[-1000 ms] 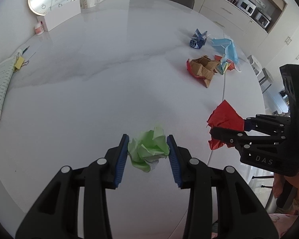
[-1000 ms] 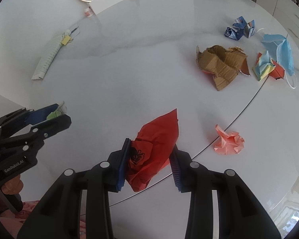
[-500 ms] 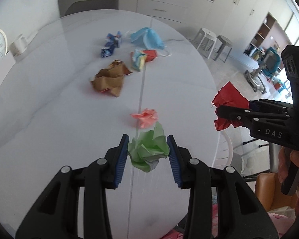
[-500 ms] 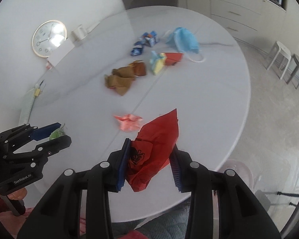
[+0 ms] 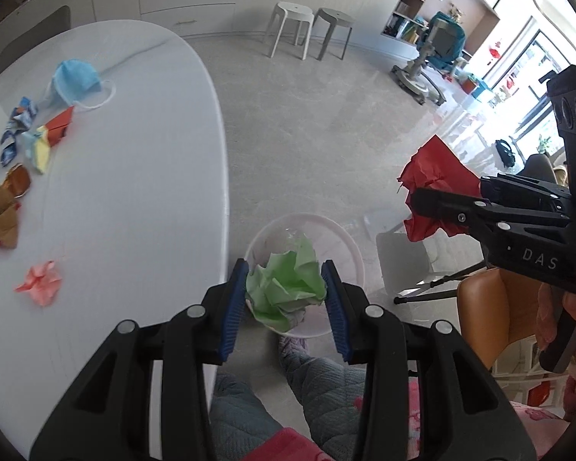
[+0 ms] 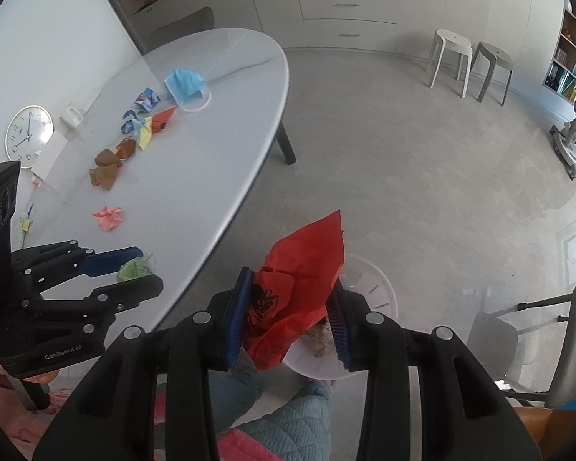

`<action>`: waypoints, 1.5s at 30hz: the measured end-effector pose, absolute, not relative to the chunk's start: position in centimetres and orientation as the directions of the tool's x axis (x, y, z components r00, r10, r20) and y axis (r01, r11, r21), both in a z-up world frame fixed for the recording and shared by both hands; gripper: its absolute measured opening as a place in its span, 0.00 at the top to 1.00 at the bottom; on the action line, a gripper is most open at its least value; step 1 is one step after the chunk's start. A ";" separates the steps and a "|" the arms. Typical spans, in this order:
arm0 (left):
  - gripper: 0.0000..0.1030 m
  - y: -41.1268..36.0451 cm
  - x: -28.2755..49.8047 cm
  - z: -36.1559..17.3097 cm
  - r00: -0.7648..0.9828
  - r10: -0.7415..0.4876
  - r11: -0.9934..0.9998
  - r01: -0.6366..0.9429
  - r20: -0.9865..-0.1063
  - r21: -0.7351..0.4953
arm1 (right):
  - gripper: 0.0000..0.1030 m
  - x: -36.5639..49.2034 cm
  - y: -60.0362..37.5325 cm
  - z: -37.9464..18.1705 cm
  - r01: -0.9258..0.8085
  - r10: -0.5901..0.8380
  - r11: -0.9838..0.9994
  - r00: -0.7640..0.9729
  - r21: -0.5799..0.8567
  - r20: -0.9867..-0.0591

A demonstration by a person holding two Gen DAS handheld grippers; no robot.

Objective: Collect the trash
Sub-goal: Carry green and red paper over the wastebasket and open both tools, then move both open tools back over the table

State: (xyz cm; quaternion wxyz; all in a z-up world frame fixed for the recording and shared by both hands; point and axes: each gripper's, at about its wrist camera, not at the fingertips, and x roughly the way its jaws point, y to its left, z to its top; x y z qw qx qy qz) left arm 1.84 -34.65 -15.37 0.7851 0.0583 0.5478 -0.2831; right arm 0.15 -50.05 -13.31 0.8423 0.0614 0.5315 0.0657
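White oval table (image 5: 134, 192) took up the left of both views, its curved edge running down toward the person's knees. Still on it, in a loose line: blue face mask (image 5: 75, 78), blue wrapper (image 5: 17, 130), yellow-and-red paper (image 5: 48, 136), brown crumpled paper (image 5: 4, 211), pink paper ball (image 5: 38, 282). A wall clock (image 6: 28, 136) leaned at the far left end of the table.

Grey floor (image 6: 403, 153) lay open and bare beyond the table edge, out to the white drawer cabinets; two stools (image 6: 468, 65) stood well apart from the table near the cabinets. A grey chair (image 6: 537, 330) sat just right of the bin.

Pale round bin (image 5: 341, 246) stood on the floor just beside the table edge, below both grippers.

Left gripper (image 5: 284, 296): pads narrow, pressed on the green paper wad (image 5: 284, 288), held over the bin's mouth.

Right gripper (image 6: 292, 315): pads narrow, clamped on the red wrapper (image 6: 299, 284), held over the bin's rim, off the table.

The two grippers were side by side, near but apart.
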 end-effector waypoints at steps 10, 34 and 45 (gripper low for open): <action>0.50 -42.3 2.5 -21.2 0.121 -0.385 0.831 0.476 -0.915 -0.287 | 0.62 -0.4 -56.2 -15.7 -0.047 0.180 0.984 0.356 0.174 -0.917; 0.10 -23.1 0.5 -11.3 0.421 -0.124 0.992 0.062 -0.899 -0.108 | 0.18 2.2 -50.4 -24.8 -0.107 0.205 0.977 0.215 0.185 -0.955; 0.08 -14.0 0.1 -8.9 0.498 -0.101 0.991 -0.031 -0.862 -0.133 | 0.02 5.0 -43.5 -14.9 -0.118 0.215 0.976 0.404 0.182 -0.889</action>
